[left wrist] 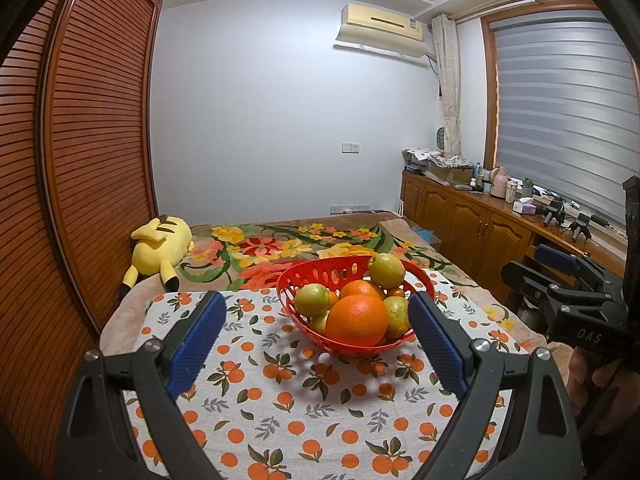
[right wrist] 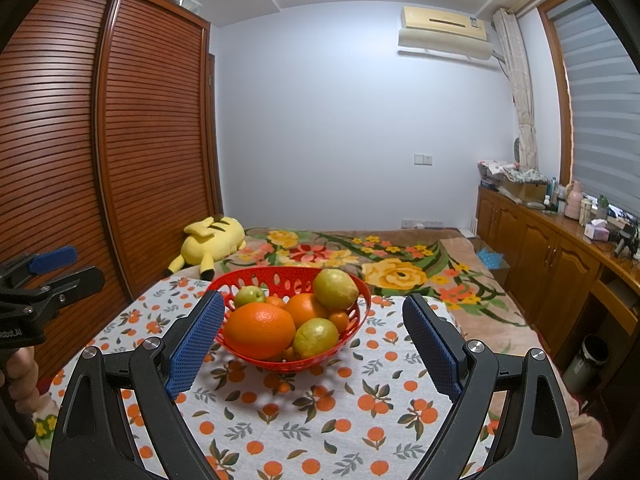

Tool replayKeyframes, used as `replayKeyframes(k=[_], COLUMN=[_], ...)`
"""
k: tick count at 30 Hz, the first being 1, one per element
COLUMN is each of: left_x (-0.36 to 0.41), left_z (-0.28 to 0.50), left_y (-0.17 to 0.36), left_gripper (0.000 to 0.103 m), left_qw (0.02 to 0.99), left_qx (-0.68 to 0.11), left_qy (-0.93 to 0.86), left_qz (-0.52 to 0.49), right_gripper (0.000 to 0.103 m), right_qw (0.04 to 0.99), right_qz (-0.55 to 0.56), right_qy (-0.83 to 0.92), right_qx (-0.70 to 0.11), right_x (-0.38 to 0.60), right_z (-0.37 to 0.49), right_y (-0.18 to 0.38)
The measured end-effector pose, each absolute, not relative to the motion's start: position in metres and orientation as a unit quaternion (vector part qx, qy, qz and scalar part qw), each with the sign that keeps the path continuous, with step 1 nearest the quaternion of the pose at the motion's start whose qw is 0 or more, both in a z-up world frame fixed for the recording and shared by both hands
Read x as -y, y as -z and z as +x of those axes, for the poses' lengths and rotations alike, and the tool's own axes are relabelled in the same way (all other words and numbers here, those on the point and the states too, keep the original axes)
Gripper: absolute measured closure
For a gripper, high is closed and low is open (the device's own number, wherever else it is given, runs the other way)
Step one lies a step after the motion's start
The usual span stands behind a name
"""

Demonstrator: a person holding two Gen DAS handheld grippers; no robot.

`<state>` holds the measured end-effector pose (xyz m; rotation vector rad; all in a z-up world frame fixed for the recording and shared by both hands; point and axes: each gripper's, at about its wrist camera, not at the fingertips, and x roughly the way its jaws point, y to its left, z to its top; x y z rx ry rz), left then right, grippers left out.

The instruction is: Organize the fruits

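Note:
A red perforated basket (left wrist: 320,272) (right wrist: 264,278) stands on an orange-print cloth (left wrist: 304,404) (right wrist: 320,412) and holds a heap of fruit. A big orange (left wrist: 356,320) (right wrist: 259,330) lies at the front of the heap. Yellow-green lemons (left wrist: 386,270) (right wrist: 335,289) and smaller oranges (left wrist: 360,289) (right wrist: 306,308) lie behind and beside it. My left gripper (left wrist: 316,340) hovers open just short of the basket, nothing between its blue pads. My right gripper (right wrist: 314,340) is also open and empty, with the basket ahead and slightly left. Each gripper shows at the edge of the other's view.
The cloth lies on a bed with a floral blanket (left wrist: 288,244) (right wrist: 400,264). A yellow plush toy (left wrist: 160,248) (right wrist: 212,242) lies at the far left by a slatted wooden wardrobe (left wrist: 88,160). Wooden cabinets (left wrist: 472,224) (right wrist: 540,256) with clutter line the right wall.

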<state>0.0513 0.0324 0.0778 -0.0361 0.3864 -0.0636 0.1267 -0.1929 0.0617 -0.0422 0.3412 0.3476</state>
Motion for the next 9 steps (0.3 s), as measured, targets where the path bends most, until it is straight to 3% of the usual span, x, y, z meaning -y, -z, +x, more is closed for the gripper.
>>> replayKeyframes(k=[9], left_x=[-0.0327], left_z=[0.0508], left_y=[-0.0780], left_gripper=[0.010], left_qw=[0.981], left_qx=[-0.192], left_qy=[0.031], left_qz=[-0.018], right_gripper=[0.011], right_qw=[0.970], right_qz=[-0.020], right_qy=[-0.172], right_qx=[-0.169], right_x=[0.1927], right_z=[0.1264], right_y=[-0.0615])
